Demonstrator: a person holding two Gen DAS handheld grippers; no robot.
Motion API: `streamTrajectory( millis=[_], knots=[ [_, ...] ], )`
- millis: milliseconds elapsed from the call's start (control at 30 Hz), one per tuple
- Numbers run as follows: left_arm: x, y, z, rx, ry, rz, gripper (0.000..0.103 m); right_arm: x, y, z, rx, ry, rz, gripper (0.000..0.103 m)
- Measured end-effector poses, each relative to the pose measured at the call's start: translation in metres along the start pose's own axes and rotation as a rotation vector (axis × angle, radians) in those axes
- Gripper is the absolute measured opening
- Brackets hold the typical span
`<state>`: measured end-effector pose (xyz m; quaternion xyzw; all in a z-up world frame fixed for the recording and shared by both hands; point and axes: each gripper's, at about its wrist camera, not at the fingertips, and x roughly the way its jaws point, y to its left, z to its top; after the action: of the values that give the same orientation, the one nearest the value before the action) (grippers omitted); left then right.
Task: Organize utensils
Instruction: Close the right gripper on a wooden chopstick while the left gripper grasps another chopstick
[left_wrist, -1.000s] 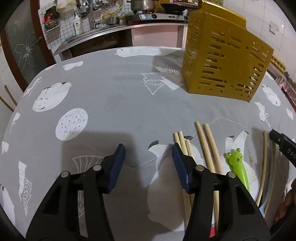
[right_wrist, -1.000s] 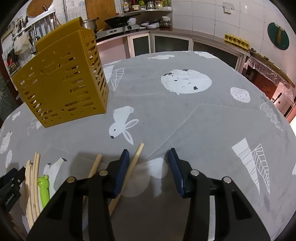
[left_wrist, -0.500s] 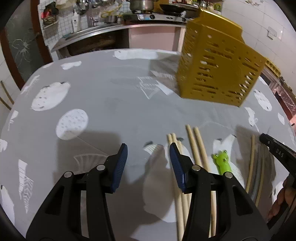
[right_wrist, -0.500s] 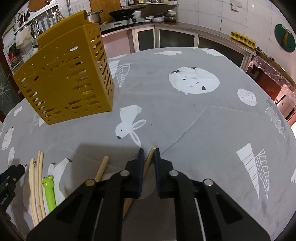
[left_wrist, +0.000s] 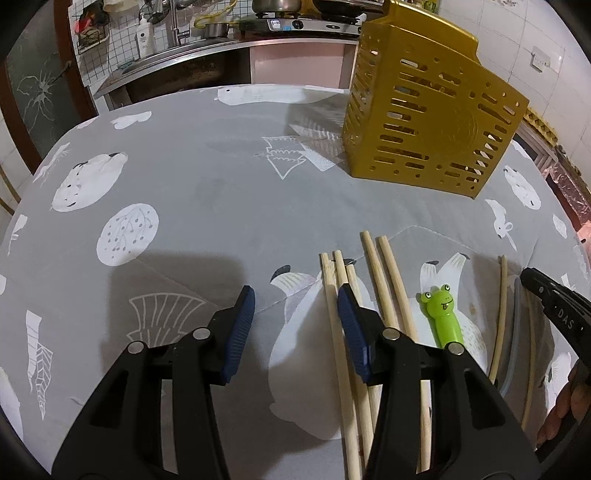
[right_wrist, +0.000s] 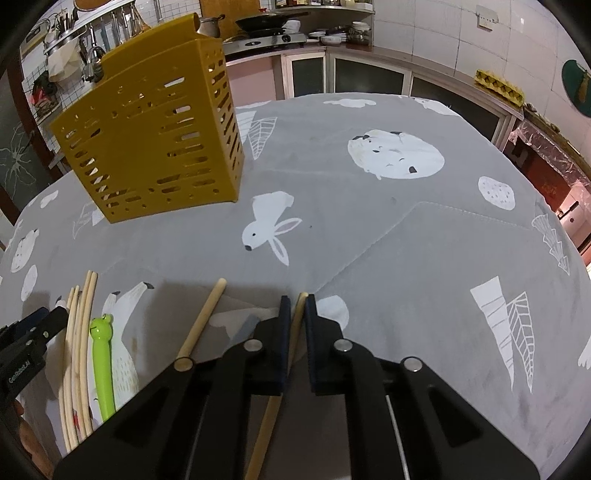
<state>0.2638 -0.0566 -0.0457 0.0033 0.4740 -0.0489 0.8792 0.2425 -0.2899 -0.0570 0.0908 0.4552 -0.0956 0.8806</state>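
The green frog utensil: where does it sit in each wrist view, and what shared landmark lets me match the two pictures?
Left wrist view: the green frog utensil lies lower right, right of the wooden chopsticks, beside the left tool.
Right wrist view: it lies lower left, right of the same chopsticks.
Shared landmark: the yellow utensil holder, standing on the table beyond it.
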Motion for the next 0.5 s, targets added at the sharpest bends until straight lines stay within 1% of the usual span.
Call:
streamTrajectory(
  millis=[133,200,300,400,500],
  knots=[
    [0.000,0.003,0.002,-0.018,0.013,-0.018,0.044,-0.001,-0.003,-0.001,0.004,0.005,0.019,0.008],
    [0.003,0.003,0.003,-0.012,0.021,-0.015,0.046,0.001,-0.006,0.000,0.012,0.006,0.025,0.008],
    [0.008,-0.003,0.004,0.027,0.045,0.010,0.050,0.002,-0.004,0.000,0.009,0.002,0.018,0.008],
    [0.012,-0.009,0.008,0.047,0.052,0.043,0.050,0.002,-0.004,0.000,0.012,0.002,0.019,0.008],
    [0.015,-0.012,0.013,0.047,0.056,0.057,0.048,0.004,-0.004,0.002,0.019,0.010,0.023,0.008]
  ],
)
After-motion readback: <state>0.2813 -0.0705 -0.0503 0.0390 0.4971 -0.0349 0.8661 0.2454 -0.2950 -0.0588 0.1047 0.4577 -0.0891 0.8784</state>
